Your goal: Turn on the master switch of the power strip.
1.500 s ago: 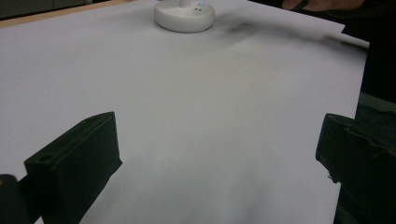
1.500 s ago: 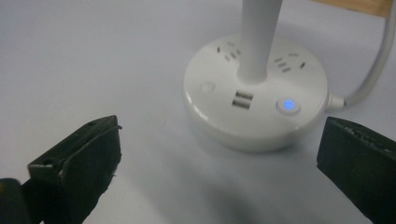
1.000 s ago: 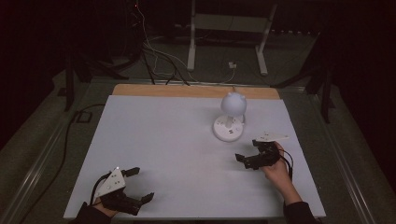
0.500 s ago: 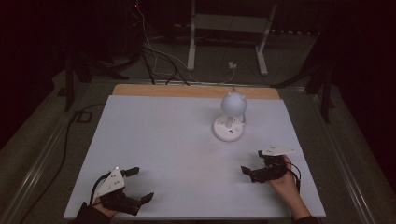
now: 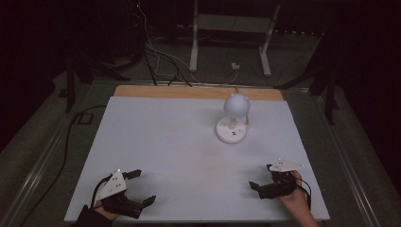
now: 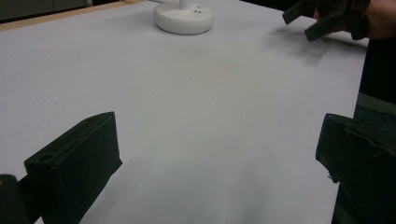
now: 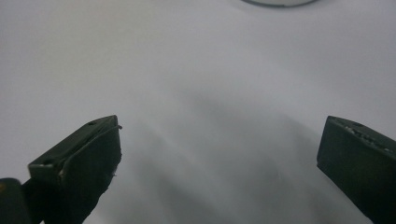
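Note:
A small white lamp with a round head stands on its disc base at the table's far right of centre. Its base also appears far ahead in the left gripper view, and a sliver of the base at the top of the right gripper view. My left gripper rests near the front left corner, open, with only bare table between its jaws. Near the front right, my right gripper is open too, holding nothing. Across the table the right gripper is seen in the left gripper view.
The white table top has a wooden strip along its far edge. Beyond it are floor cables and a metal stand's legs. A dark cable runs along the table's left side.
My right gripper has drawn back from beside the lamp base toward the front right edge of the table. The left gripper and the lamp have stayed put.

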A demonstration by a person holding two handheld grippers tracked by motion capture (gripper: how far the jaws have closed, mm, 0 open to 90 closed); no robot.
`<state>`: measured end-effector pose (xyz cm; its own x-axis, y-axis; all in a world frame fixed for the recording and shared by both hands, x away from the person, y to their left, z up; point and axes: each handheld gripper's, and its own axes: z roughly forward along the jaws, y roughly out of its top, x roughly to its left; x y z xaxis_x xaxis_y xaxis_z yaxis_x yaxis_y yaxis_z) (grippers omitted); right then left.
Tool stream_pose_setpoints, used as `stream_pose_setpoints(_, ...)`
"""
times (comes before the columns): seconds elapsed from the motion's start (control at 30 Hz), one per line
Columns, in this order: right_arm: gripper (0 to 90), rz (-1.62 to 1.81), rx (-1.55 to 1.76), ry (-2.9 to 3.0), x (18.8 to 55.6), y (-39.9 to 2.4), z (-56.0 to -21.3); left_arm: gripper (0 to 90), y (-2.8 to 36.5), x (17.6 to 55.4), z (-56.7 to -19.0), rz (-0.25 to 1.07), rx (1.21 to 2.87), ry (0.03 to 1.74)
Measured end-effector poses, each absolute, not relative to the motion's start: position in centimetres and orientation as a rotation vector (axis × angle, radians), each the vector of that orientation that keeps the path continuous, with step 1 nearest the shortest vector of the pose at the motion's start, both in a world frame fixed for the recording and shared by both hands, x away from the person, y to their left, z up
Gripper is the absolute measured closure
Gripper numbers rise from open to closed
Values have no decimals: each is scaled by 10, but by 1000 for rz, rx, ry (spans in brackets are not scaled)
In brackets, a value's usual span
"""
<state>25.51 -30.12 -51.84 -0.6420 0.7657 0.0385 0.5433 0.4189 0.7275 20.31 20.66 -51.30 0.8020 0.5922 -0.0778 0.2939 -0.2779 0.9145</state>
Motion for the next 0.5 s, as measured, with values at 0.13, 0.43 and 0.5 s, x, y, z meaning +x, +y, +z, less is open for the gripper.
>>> stream_pose_setpoints(0.13, 0, 1041, 1137, 2372, 245, -306, -521, 2, 206, 203, -513, 337, 1880, 671)
stream_pose_setpoints(0.43, 0, 987, 1170, 2370, 229, -326, -530, 2, 206, 202, -513, 338, 1882, 670)
stream_pose_setpoints(0.5, 0, 980, 1174, 2371, 229, -327, -531, 2, 206, 203, -513, 337, 1882, 668)
